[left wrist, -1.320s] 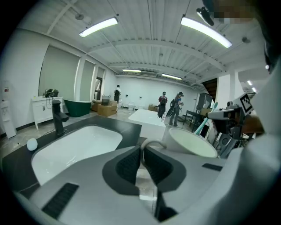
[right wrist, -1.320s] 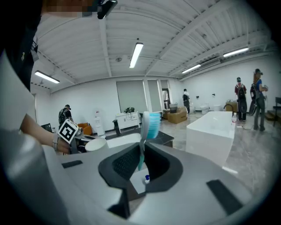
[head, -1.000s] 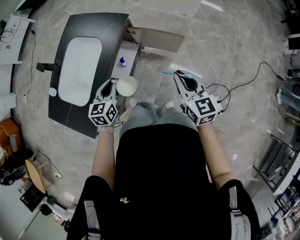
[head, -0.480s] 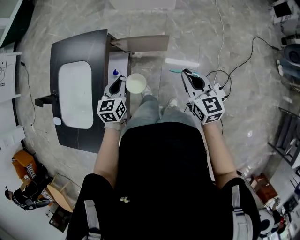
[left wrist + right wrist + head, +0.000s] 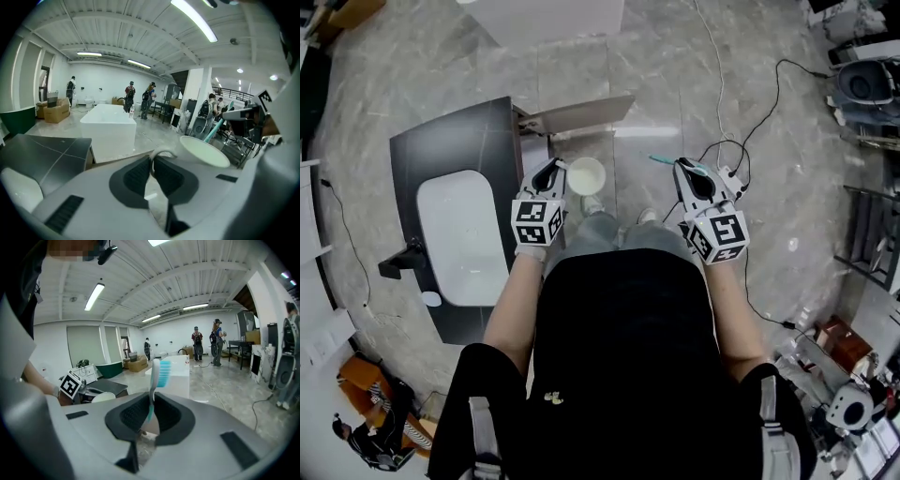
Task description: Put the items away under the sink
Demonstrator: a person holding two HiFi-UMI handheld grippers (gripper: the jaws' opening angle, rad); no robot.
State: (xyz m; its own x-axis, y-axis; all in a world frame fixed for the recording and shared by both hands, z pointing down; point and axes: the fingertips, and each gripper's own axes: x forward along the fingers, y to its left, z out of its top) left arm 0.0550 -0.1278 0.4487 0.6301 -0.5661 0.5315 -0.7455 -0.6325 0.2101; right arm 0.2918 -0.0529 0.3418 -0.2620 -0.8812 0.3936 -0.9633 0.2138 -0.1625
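My left gripper [image 5: 555, 173] is shut on the handle of a white mug [image 5: 586, 175]; in the left gripper view the mug [image 5: 202, 150] hangs just right of the closed jaws [image 5: 152, 164], its mouth facing up. My right gripper [image 5: 687, 171] is shut on a teal and white toothbrush [image 5: 662, 160]. In the right gripper view the toothbrush [image 5: 157, 373] stands upright out of the jaws [image 5: 151, 411], bristles at the top. The dark vanity [image 5: 483, 150] with its white sink basin [image 5: 461, 234] lies to the left, its cabinet door [image 5: 577, 114] swung open.
A black tap [image 5: 398, 261] sits at the basin's far side. Black cables [image 5: 741, 103] trail over the marble floor at the right. A white bathtub [image 5: 108, 129] stands ahead in the left gripper view. Several people stand far off in the hall.
The view has turned, so the vanity now sits lower and further left. Both grippers stay shut on the mug and toothbrush, held in front of the body much as before.
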